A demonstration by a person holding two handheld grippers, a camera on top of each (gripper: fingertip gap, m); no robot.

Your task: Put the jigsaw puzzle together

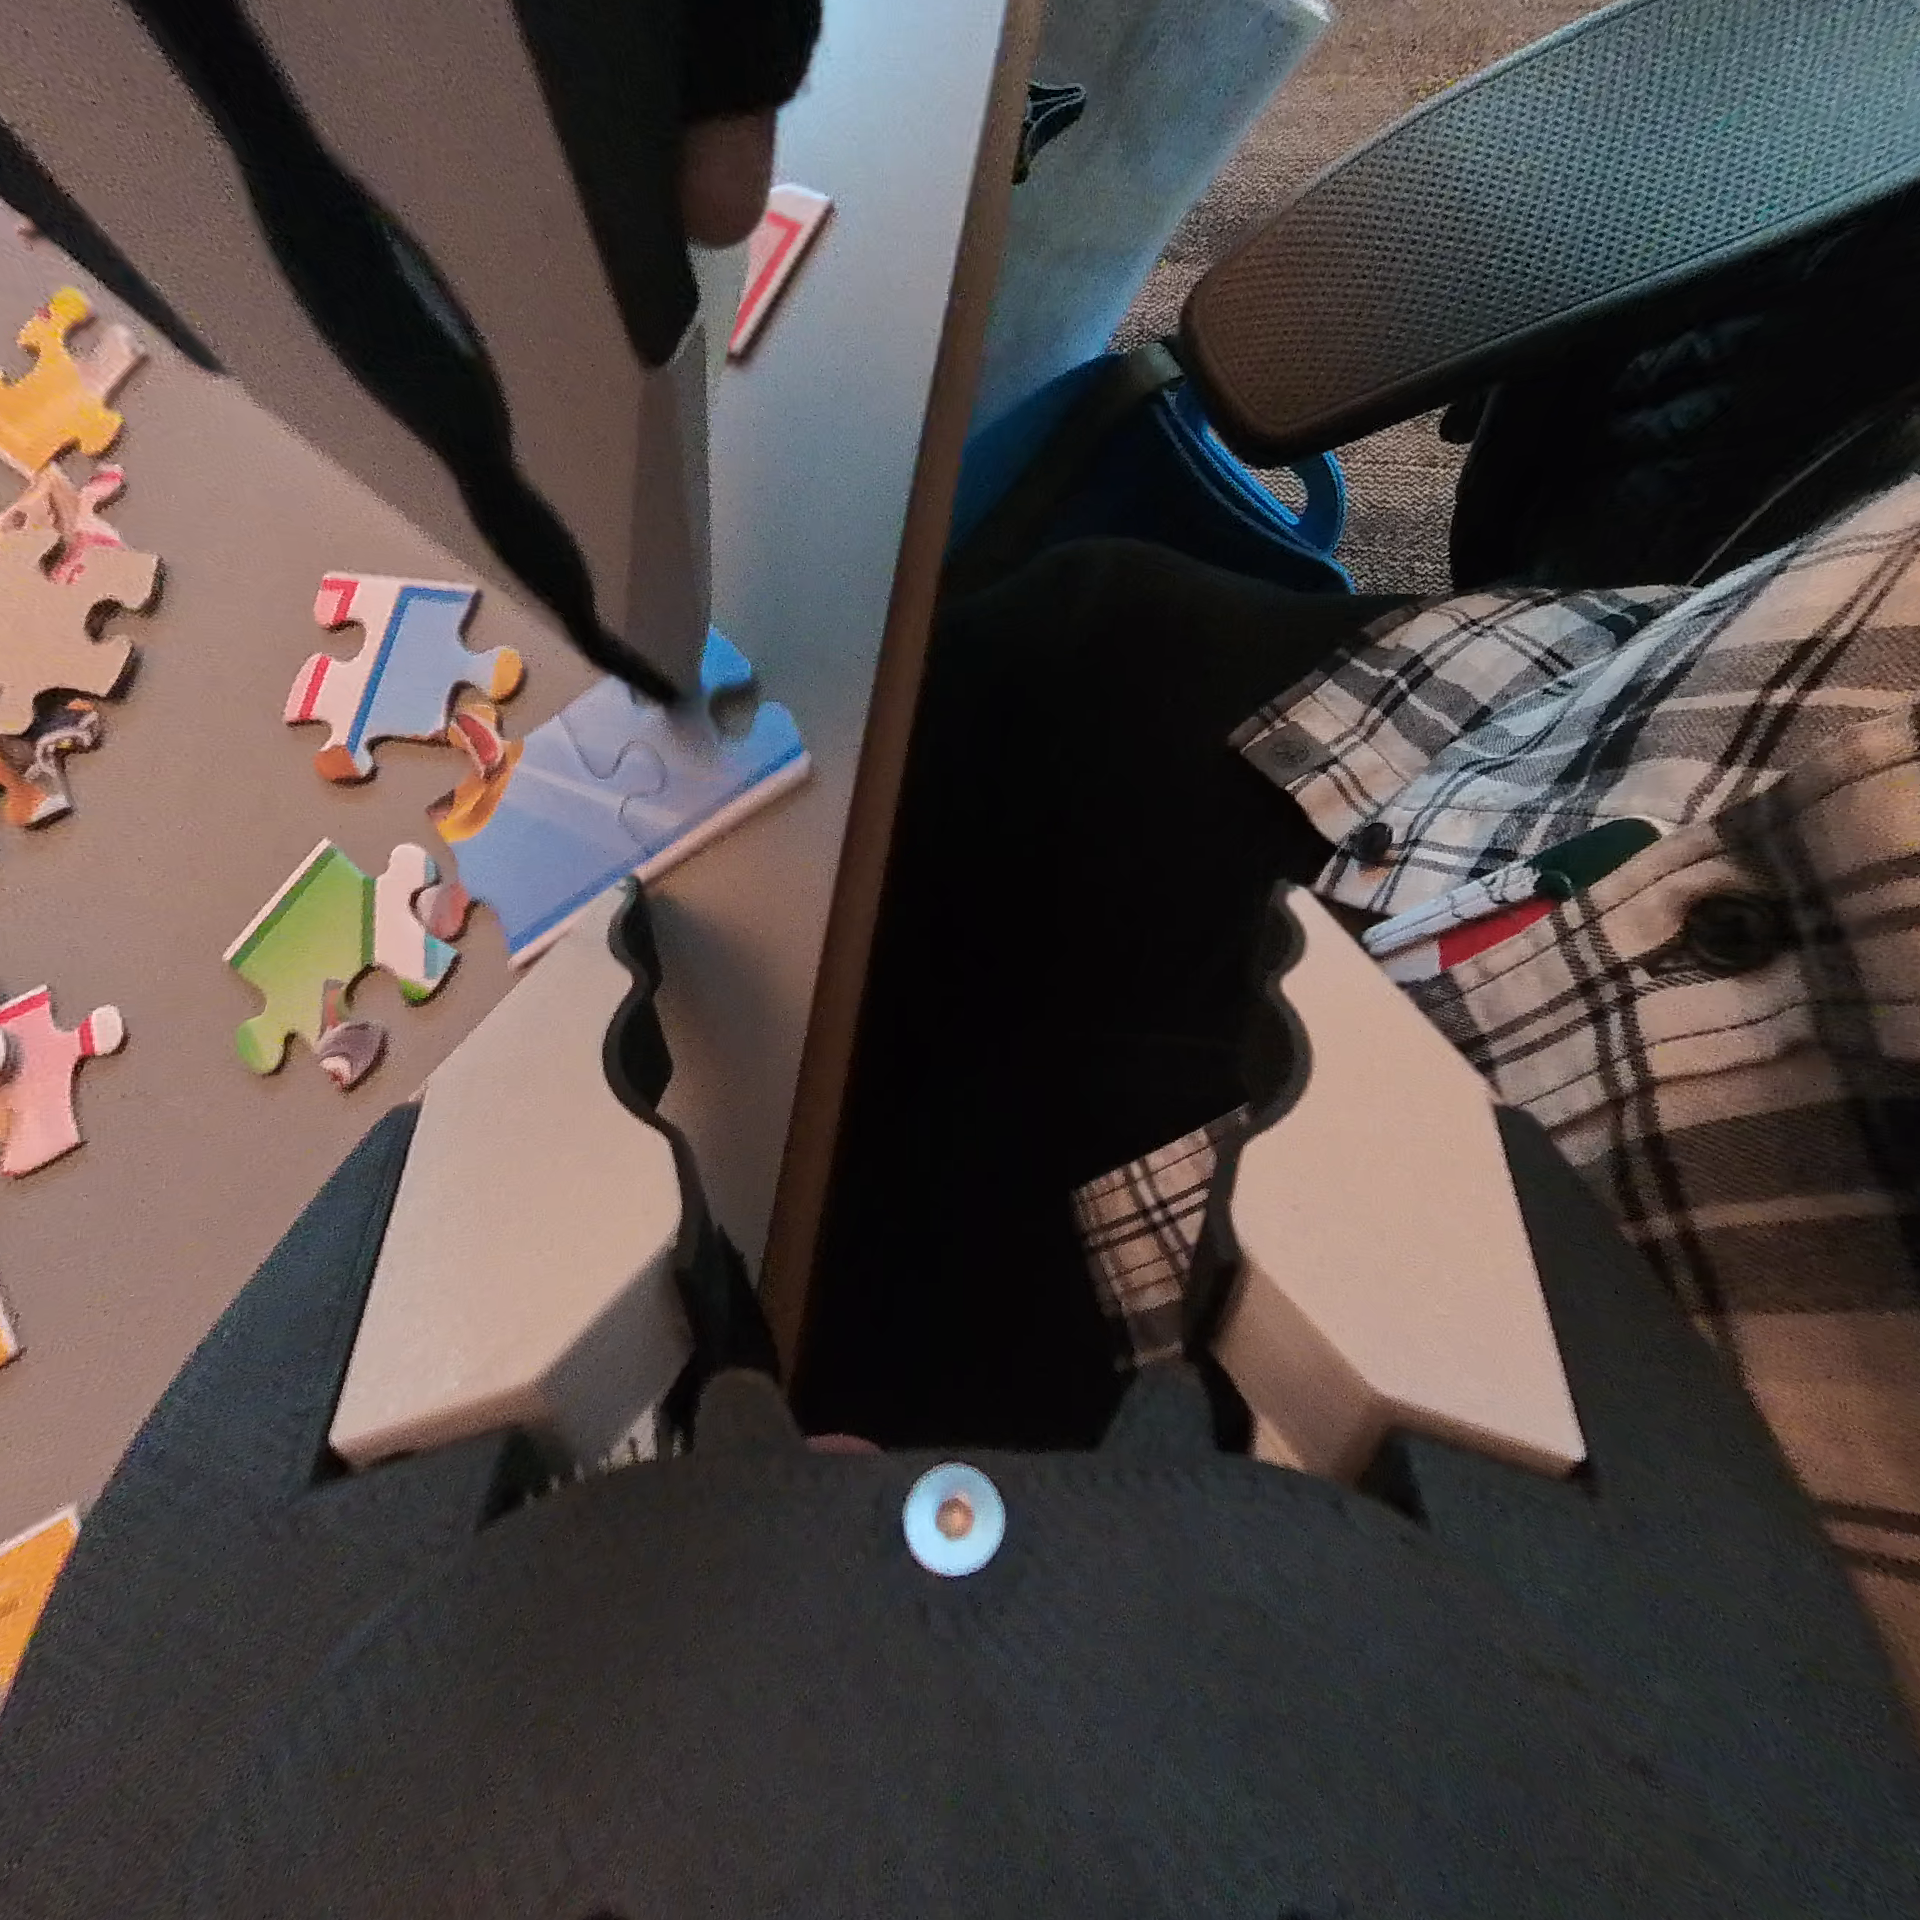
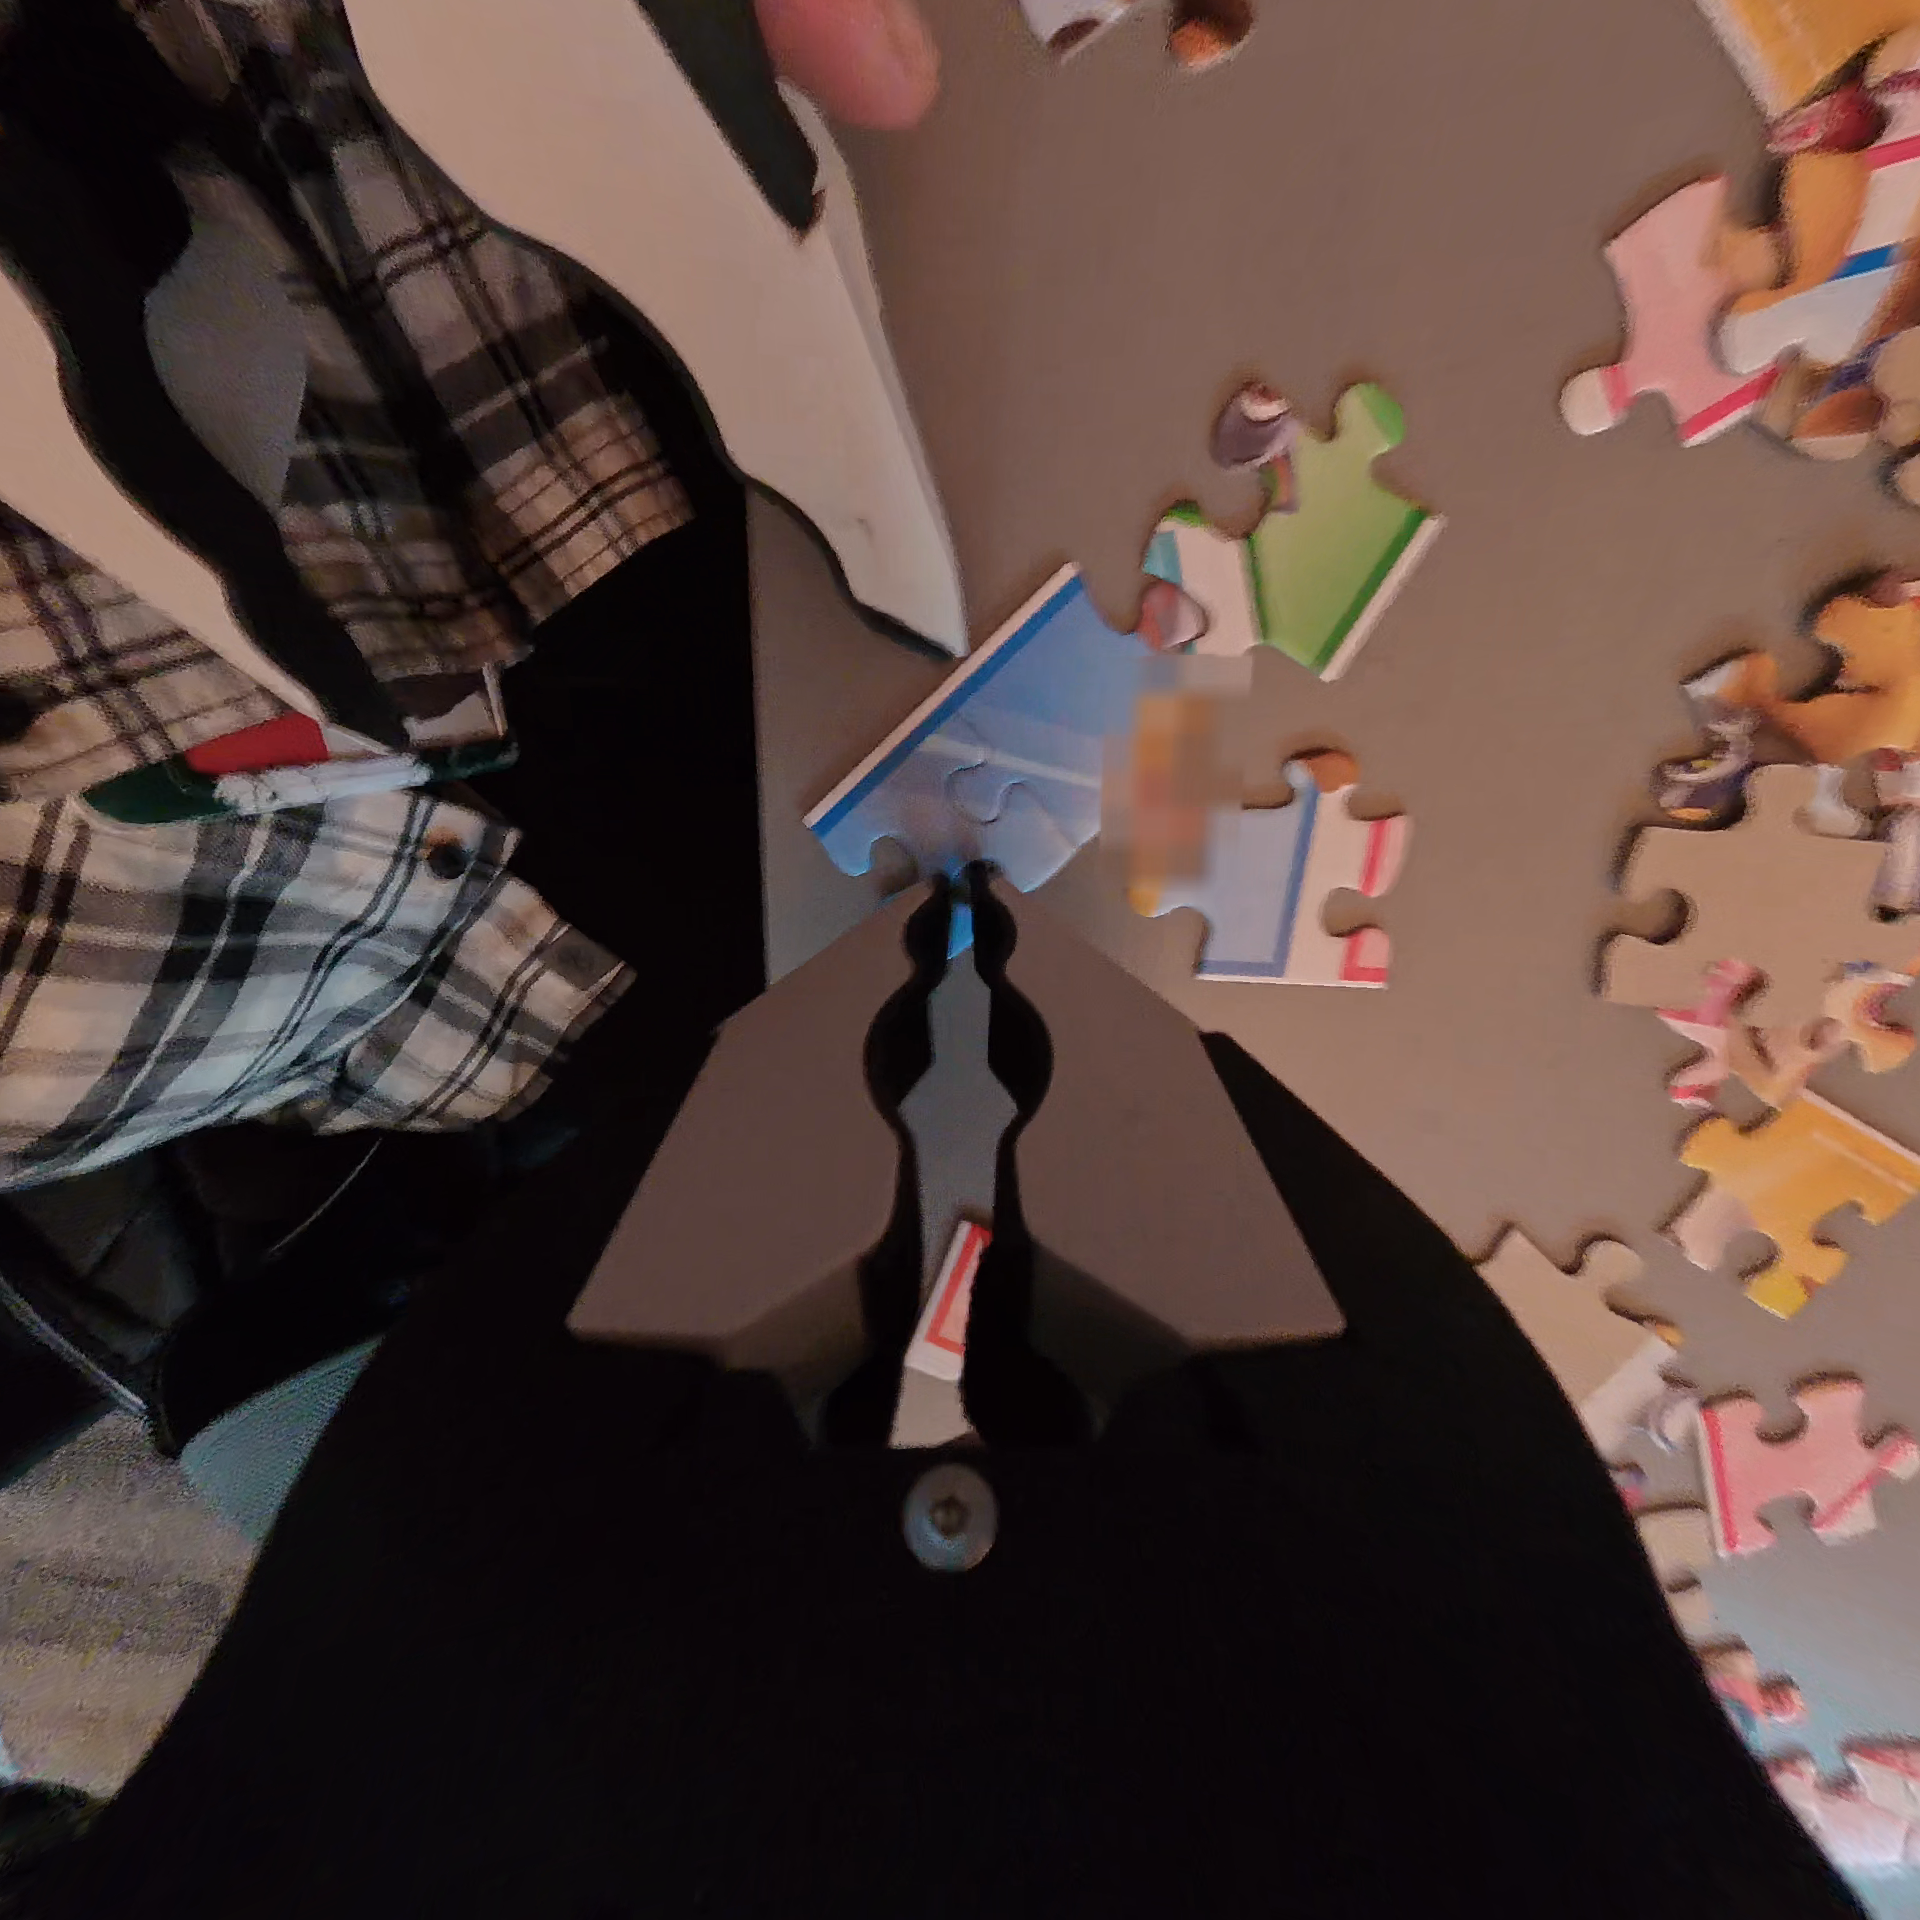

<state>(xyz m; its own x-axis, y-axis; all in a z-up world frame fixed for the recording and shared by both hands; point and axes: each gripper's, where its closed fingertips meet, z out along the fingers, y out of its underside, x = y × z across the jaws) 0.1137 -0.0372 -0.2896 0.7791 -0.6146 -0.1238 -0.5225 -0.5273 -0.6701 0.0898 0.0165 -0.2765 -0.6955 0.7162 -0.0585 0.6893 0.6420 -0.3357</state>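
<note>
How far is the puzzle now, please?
Done: two blue pieces are joined, and a bigger block is assembled. In hand: the right hand-held gripper pinches the blue pair's edge; the left hand-held gripper is open. Left: loose pieces, like the green one.

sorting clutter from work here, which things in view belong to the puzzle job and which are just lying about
Job: right gripper shut on joined blue pieces; green piece; pink piece; open left gripper.
Lying about: chair armrest; blue bag; plaid shirt.
</note>
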